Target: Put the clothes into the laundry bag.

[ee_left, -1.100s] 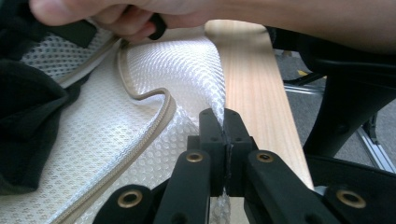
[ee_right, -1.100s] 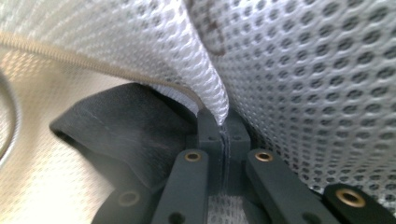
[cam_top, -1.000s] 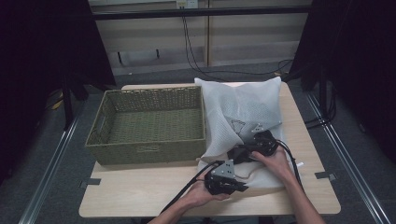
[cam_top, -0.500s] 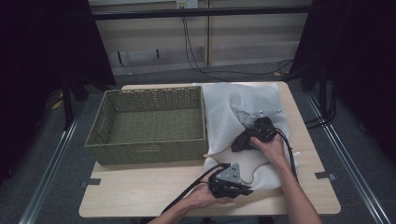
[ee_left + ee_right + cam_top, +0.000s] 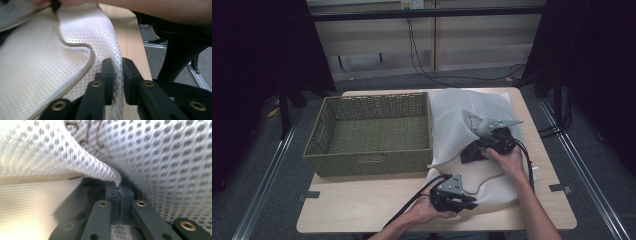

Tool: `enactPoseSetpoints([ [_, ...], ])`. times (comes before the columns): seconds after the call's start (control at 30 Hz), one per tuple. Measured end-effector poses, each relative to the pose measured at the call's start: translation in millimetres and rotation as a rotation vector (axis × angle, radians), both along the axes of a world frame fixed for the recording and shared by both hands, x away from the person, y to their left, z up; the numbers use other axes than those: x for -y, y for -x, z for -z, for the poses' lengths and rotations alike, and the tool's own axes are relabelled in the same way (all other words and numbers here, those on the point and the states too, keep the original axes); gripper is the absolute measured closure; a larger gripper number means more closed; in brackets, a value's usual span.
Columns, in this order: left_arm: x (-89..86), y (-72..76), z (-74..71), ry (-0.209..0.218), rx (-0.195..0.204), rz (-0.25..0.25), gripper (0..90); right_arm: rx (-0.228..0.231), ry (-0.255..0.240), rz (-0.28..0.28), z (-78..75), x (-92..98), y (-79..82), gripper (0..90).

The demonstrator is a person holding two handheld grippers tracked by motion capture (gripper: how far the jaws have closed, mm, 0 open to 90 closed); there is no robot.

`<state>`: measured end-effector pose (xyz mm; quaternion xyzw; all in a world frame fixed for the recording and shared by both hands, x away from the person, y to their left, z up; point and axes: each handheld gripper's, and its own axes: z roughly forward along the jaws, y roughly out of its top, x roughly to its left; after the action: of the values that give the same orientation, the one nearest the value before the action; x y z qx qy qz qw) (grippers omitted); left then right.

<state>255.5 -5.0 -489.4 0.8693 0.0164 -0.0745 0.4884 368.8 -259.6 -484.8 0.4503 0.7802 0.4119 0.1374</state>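
Table [image 5: 362, 210] of pale wood is lying under both my hands, and the woven green basket [image 5: 371, 134] is sitting well off to the left of my left gripper [image 5: 460, 202], empty as far as I can see. White mesh cloth [image 5: 462, 117] is spreading over the right half of the table, its far edge leaning against the basket's right wall and its near part draping toward me.

I am holding my right gripper [image 5: 472, 152] farther out than my left one, buried under a raised fold of the cloth; in the right gripper view its jaws [image 5: 120, 192] are pressing tight together on a thin layer of the mesh, so it is clenched on the cloth. My left gripper is sitting at the near edge of the cloth, close to the table's front; in the left gripper view [image 5: 117, 75] a bunched ridge of mesh is running between its jaws, which are squeezing it from both sides. A beige hem [image 5: 75, 47] is curving along the cloth just left of those jaws.
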Motion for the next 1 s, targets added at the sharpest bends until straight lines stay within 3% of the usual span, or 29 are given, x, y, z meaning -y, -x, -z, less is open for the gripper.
enactPoseSetpoints([
  [0.1, -10.3, -1.8, -5.6, 0.007, 0.008, -0.032, 72.2, 0.022, -0.049, -0.047, -15.7, 10.7, 19.8, 89.1],
  [0.2, -22.6, -5.2, -10.7, 0.022, 0.014, -0.066, 71.4, 0.028, -0.072, -0.072, -20.7, 15.2, 29.9, 89.1],
  [0.33, -42.6, -9.3, -16.5, 0.027, 0.041, -0.103, 73.9, 0.020, -0.035, -0.114, -21.5, 24.2, 51.7, 89.0],
  [0.43, -58.5, -13.1, -19.2, 0.046, 0.045, -0.151, 75.3, 0.022, -0.035, -0.118, -21.1, 28.9, 58.6, 89.0],
  [0.57, -83.8, -20.5, -22.7, 0.064, 0.059, -0.221, 75.3, 0.031, -0.043, -0.108, -21.4, 36.4, 69.5, 87.9],
  [0.6, -89.0, -21.7, -23.1, 0.066, 0.061, -0.238, 75.0, 0.046, -0.053, -0.099, -22.7, 38.4, 72.6, 81.7],
  [0.67, -99.2, -25.3, -22.5, 0.072, 0.060, -0.273, 75.0, 0.050, -0.060, -0.093, -23.1, 39.0, 73.8, 78.4],
  [0.73, -108.7, -28.1, -20.1, 0.067, 0.057, -0.297, 75.4, 0.069, -0.071, -0.065, -24.5, 42.4, 79.6, 67.0],
  [0.8, -117.4, -29.3, -17.9, 0.066, 0.059, -0.322, 75.4, 0.079, -0.070, -0.059, -25.8, 46.6, 85.0, 65.4],
  [1.0, -134.2, -34.5, -15.1, 0.069, 0.048, -0.387, 71.1, 0.107, -0.047, 0.038, -28.2, 74.0, 110.6, 57.6],
])
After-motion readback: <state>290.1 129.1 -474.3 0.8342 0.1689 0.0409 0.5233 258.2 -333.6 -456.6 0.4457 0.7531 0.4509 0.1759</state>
